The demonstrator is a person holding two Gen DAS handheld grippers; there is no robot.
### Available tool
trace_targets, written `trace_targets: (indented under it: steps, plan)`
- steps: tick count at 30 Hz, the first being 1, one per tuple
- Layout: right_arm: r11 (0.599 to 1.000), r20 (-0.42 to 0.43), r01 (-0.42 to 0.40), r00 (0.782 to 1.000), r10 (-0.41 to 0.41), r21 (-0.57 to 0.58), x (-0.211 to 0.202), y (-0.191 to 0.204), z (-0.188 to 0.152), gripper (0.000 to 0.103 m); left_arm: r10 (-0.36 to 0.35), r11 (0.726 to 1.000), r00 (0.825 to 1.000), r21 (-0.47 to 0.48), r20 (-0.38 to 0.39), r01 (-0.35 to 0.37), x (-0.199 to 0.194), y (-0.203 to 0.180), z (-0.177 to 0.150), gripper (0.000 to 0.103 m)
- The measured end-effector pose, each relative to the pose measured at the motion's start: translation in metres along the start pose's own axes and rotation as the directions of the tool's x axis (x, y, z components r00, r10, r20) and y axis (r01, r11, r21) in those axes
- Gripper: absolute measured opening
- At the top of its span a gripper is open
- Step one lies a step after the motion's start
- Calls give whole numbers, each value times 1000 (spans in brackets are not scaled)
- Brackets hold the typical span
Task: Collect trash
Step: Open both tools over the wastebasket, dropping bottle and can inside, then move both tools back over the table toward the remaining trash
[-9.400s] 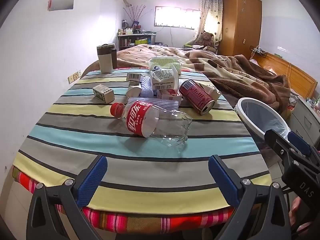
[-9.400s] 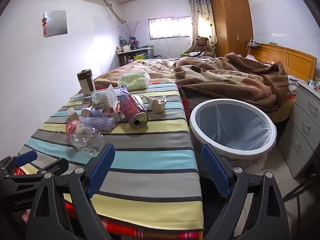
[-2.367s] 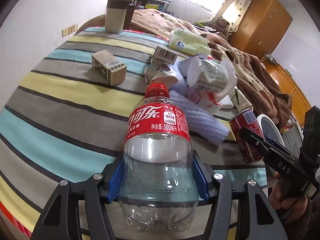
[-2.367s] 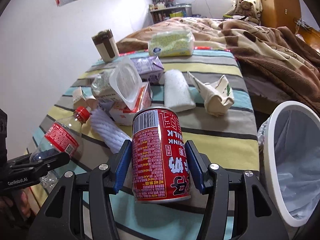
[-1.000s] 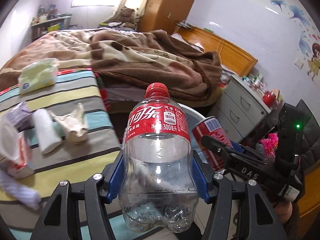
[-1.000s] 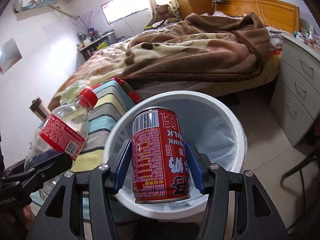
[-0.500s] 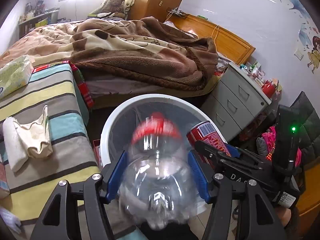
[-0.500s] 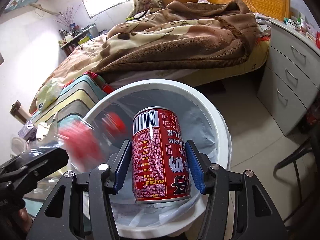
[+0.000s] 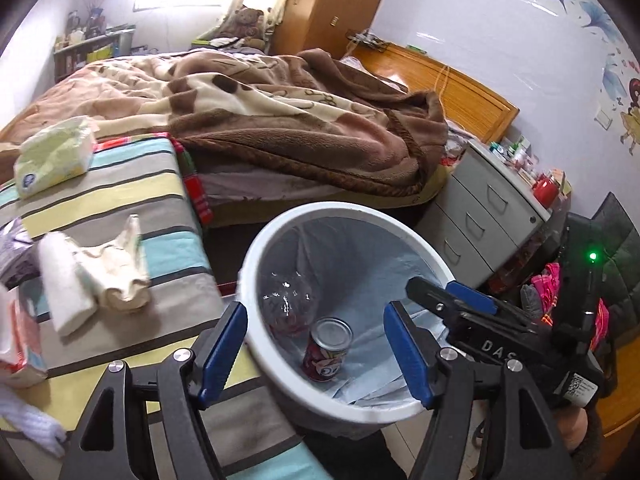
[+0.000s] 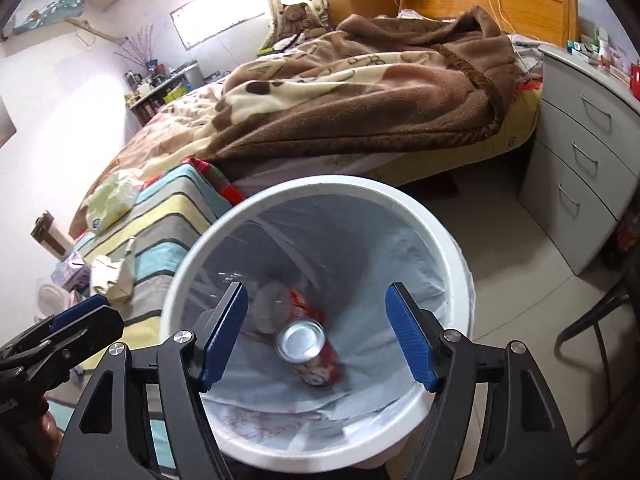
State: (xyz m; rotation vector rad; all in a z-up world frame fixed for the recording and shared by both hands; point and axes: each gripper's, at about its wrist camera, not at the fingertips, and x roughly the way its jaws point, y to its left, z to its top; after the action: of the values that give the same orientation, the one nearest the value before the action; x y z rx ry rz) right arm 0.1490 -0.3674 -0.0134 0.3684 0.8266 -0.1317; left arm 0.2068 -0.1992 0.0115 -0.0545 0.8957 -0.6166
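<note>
Both grippers above the white bin (image 10: pixel 452 248). Left gripper (image 9: pixel 316 348) and right gripper (image 10: pixel 316 336) — jaws just opened wide, nothing between the pads. Red can (image 10: pixel 310 346) and clear bottle (image 9: pixel 286 304) lie at the bin's bottom on the liner, side by side. Beside the bin, the striped table (image 9: pixel 132 184) carries crumpled paper (image 9: pixel 116 268).
</note>
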Motion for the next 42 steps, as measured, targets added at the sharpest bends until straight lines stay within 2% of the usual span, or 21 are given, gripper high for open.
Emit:
trace_targets:
  steps: [14, 26, 32, 37, 39, 42]
  plan:
    - [991, 51, -103, 993, 108, -86, -9, 55, -1, 73, 109, 992, 990, -76, 88, -102, -68, 56, -19, 70]
    - [975, 12, -158, 987, 161, -154, 12, 111, -4, 73, 244, 954, 961, -211, 130, -214, -120, 131, -39, 70]
    - [959, -18, -182, 983, 183, -216, 30, 139, -5, 73, 329, 911, 936, -303, 126, -280, -141, 176, -53, 70]
    - [946, -27, -191, 981, 191, -262, 44, 158, -4, 73, 399, 865, 910, -376, 112, -333, -155, 215, -65, 70]
    - [946, -33, -179, 984, 176, -269, 52, 163, -3, 73, 411, 844, 906, -420, 104, -334, -159, 234, -68, 71]
    - [947, -41, -170, 985, 165, -271, 59, 166, -1, 73, 460, 799, 884, -474, 88, -369, -167, 262, -74, 71]
